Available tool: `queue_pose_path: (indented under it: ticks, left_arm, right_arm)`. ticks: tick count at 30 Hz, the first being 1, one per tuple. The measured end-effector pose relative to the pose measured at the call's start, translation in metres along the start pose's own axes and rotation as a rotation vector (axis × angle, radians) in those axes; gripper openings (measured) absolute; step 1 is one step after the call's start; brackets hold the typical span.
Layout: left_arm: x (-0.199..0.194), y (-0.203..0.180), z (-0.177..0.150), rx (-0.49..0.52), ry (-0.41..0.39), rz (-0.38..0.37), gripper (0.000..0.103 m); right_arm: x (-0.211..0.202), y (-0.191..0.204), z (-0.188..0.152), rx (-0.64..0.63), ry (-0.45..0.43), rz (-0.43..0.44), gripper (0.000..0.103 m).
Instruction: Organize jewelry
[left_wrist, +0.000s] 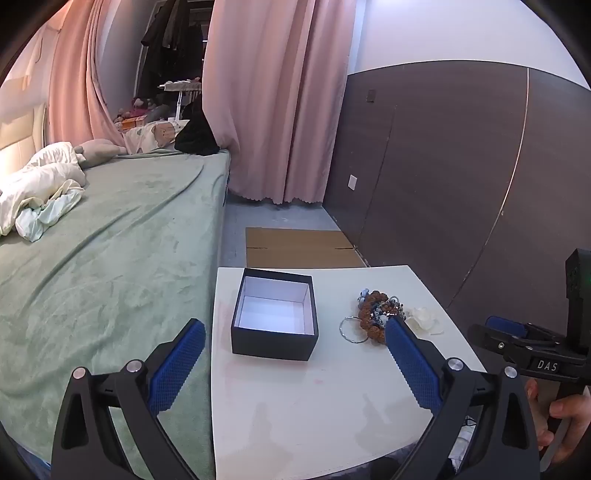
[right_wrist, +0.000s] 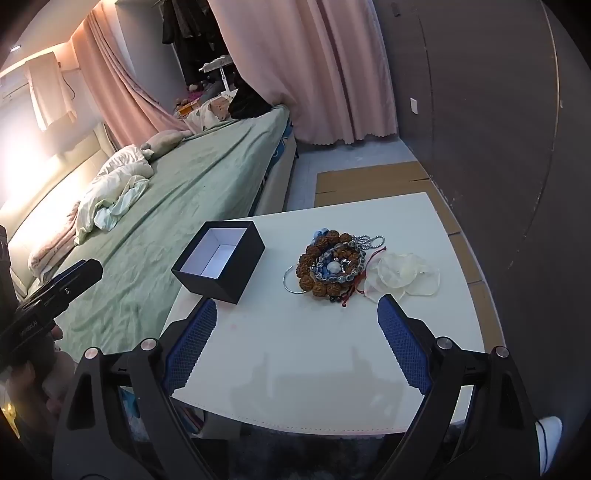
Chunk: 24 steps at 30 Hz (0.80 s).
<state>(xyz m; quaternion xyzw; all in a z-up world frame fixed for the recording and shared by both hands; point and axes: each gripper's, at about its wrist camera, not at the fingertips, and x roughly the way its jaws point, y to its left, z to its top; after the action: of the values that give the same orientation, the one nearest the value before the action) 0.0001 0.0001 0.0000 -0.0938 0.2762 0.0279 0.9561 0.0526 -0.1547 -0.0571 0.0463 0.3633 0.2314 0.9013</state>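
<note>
Fingers (right_wrist: 195, 343) of the right gripper (right_wrist: 297, 345) are spread wide and hold nothing; those of the left gripper (left_wrist: 295, 365) are likewise spread and empty. Both hover over the near part of the white worktop (right_wrist: 314, 369).

Left to right in the right wrist view: one black box (right_wrist: 218, 266), lidless, white inside and empty, at centre left of the frame; one heap of jewelry (right_wrist: 330, 264) at centre, well apart from the box; one translucent white piece (right_wrist: 402, 277) touching the heap's right side.

Count within the heap: one large brown bead bracelet (right_wrist: 314, 258), one silver ring (right_wrist: 291, 282) at its lower left edge, one ball chain (right_wrist: 373, 242) at the upper right, one red cord (right_wrist: 354, 291). Smaller beaded strands lie tangled in the middle; their number cannot be told.

Judgement: the step in hand is the first pick. It would go best taking an outlying piece, closing across a single strand so the tangle does not lift together, then lowering it fully inside the box walls.
</note>
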Motion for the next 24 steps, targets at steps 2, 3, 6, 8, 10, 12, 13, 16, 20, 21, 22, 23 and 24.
queue_pose_path:
  ticks: [2,3,6,8,10,12,13,16,20,21,22,23,24]
  left_arm:
    - [-0.0003,-0.0007,-0.0002,0.008,-0.003,0.005,0.094]
    - [-0.0006,-0.0007,-0.0002,0.006,-0.003,0.005,0.094]
    - [-0.0023,-0.0013,-0.0004,0.002,-0.004,-0.001,0.094]
    - [-0.0012,0.0009,-0.0011,0.006,0.001,0.000,0.094]
    - [-0.0022,0.0009,-0.0016,0.009,0.000,-0.001,0.094]
    - [-0.0034,0.0014,-0.0020,0.011,-0.002,-0.002,0.094]
    - [-0.0041,0.0018,-0.0021,0.011,-0.002,-0.002,0.094]
    - [-0.0019,-0.0033,-0.0024,0.012,0.001,0.003,0.094]
    - [-0.0004,-0.0029,-0.0018,0.013,0.002,0.002,0.094]
    - [0.0004,-0.0031,-0.0017,0.014,0.003,0.003,0.094]
    - [0.0003,-0.0025,-0.0018,0.013,0.004,0.001,0.094]
    - [0.0002,-0.0026,-0.0018,0.013,0.004,0.001,0.094]
    - [0.0008,-0.0023,-0.0019,0.012,0.004,0.001,0.094]
  right_arm:
    - [0.0006,0.0007,-0.0002,-0.008,0.008,-0.011,0.089]
    - [0.0006,0.0008,-0.0003,-0.009,0.008,-0.014,0.089]
    - [0.0011,0.0015,-0.0010,-0.010,0.008,-0.011,0.089]
    - [0.0015,0.0025,-0.0011,-0.011,0.007,-0.014,0.089]
    - [0.0009,0.0013,-0.0014,-0.007,0.003,-0.012,0.089]
    - [0.0012,0.0016,-0.0007,-0.005,0.000,-0.012,0.089]
    - [0.0016,0.0015,-0.0003,-0.003,-0.001,-0.013,0.089]
    - [-0.0012,0.0006,-0.0028,0.001,-0.003,-0.016,0.089]
    - [-0.0021,-0.0002,-0.0009,-0.001,-0.005,-0.022,0.089]
    - [-0.0021,-0.0003,-0.0009,-0.001,-0.006,-0.021,0.089]
    - [-0.0019,-0.0005,-0.0009,-0.001,-0.006,-0.020,0.089]
    - [-0.0019,-0.0008,-0.0011,0.000,-0.007,-0.018,0.089]
    - [-0.0017,-0.0012,-0.0009,0.000,-0.006,-0.018,0.089]
